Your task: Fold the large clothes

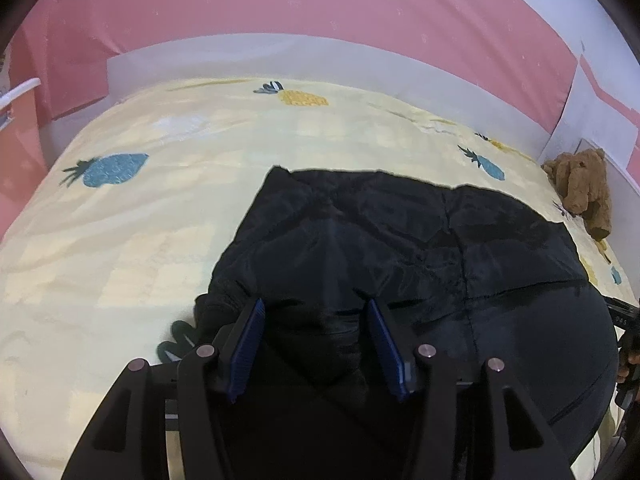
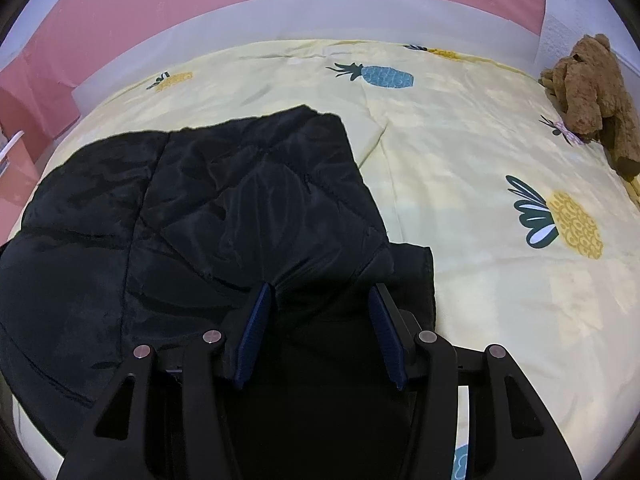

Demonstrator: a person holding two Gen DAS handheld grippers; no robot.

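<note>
My left gripper (image 1: 316, 340) points down at the near edge of a black quilted jacket (image 1: 400, 232) that lies spread on the bed (image 1: 140, 240), and its jaws stand about half open with bunched black fabric filling the gap between the blue pads (image 1: 248, 344). The cloth lies against the inside of both pads, but it is so dark there that I cannot tell whether they pinch it or it merely rests between them. My right gripper (image 2: 320, 332) is over the jacket's (image 2: 200, 200) other near corner, its jaws likewise roughly half open; a fold of the fabric rises against the left pad (image 2: 252, 340) and runs back between the fingers, and again I cannot tell whether it is truly gripped. The jacket covers the near middle of the bed, its far edge lying flat on the pale yellow sheet (image 2: 460, 152) printed with blue and yellow pineapples. From my left side its smooth rounded part bulges toward the right, close to my other gripper (image 1: 626, 340) at the picture's edge. A brown teddy bear (image 2: 588, 92) slumps at the far right corner of the bed, well apart from the jacket, against a white wall panel (image 1: 592, 120). Pink fabric (image 1: 280, 0) hangs behind the white headboard (image 2: 320, 16).
</note>
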